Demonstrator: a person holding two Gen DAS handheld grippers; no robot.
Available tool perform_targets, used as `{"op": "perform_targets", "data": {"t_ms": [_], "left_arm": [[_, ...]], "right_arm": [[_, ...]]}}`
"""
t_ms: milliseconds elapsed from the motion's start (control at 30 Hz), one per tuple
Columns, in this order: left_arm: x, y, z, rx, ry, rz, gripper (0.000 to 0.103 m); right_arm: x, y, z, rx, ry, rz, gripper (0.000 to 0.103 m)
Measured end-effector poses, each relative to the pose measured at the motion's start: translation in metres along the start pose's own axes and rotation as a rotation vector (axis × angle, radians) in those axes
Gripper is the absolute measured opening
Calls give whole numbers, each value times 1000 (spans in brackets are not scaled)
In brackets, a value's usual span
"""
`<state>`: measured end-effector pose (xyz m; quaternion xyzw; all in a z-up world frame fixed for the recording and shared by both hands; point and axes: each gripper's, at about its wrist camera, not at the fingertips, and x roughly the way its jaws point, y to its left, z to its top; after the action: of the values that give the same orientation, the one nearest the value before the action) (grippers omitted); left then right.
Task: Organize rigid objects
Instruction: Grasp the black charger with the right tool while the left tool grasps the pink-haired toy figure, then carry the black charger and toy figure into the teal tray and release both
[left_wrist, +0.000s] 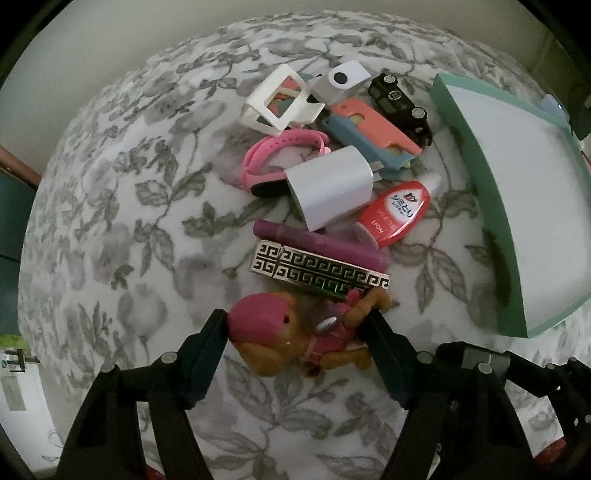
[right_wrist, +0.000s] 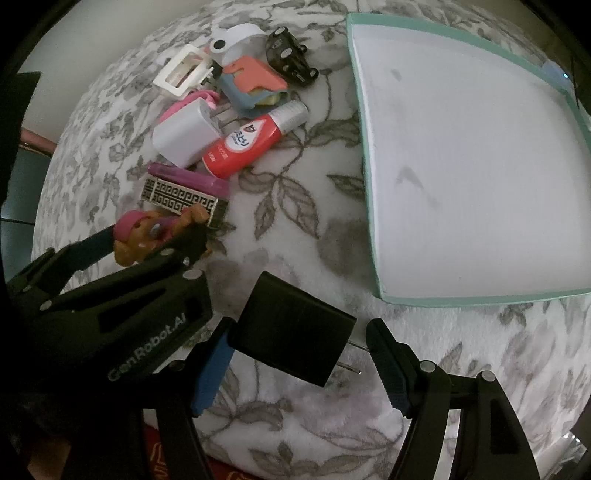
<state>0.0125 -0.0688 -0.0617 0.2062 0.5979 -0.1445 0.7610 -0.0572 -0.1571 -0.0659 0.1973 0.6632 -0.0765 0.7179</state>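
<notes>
Right now, through your left wrist camera, your left gripper (left_wrist: 299, 326) has its fingers on both sides of the toy dog (left_wrist: 299, 332) with the pink hat, touching its head and its hind end; the toy lies on the floral cloth (left_wrist: 122, 229) of the table. Just beyond it sit a patterned metal case (left_wrist: 317, 267), a purple tube (left_wrist: 317, 242), a white charger (left_wrist: 328, 188) and a red bottle (left_wrist: 399, 210). Farther off lie a pink band (left_wrist: 273, 155), a black toy car (left_wrist: 402, 103) and a white frame (left_wrist: 280, 98). The green tray (left_wrist: 495, 206) stands to the right.

Through your right wrist camera, your right gripper (right_wrist: 299, 356) is spread wide around a black charger (right_wrist: 295, 328): the left finger touches its body, while the right finger sits just beside the prongs, not clamped. The tray (right_wrist: 364, 122) lies ahead to the right, with nothing visible inside it.
</notes>
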Motion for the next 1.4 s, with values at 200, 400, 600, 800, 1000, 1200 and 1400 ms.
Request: {"op": "perform_targets", "data": {"t_ms": [200,400,600,800,1000,1200,1400], "left_arm": [[-10,-1,1,-20,-9,-7,76],[-44,1,3,-56,-112,-28,76],[-89,17,-4,-85,-288,-52,76],[-103,10,0,-81,-346,-94,76],[-101,-10,14,-61,-324,-139,76],[-100,-47,32,4,-313,-151,76],[-92,-81,54,42,-310,-154,76]], "right_arm": [[-1,2,-2,-6,-1,-6,75],[-15,8,-4,-24,-36,8,75],[-47,2,-7,-1,-136,74,75],[-75,-15,-4,49,-257,54,75],[-77,-51,11,153,-298,-44,75],[-77,-98,25,270,-321,-131,75],[-78,-135,32,384,-353,-201,75]]}}
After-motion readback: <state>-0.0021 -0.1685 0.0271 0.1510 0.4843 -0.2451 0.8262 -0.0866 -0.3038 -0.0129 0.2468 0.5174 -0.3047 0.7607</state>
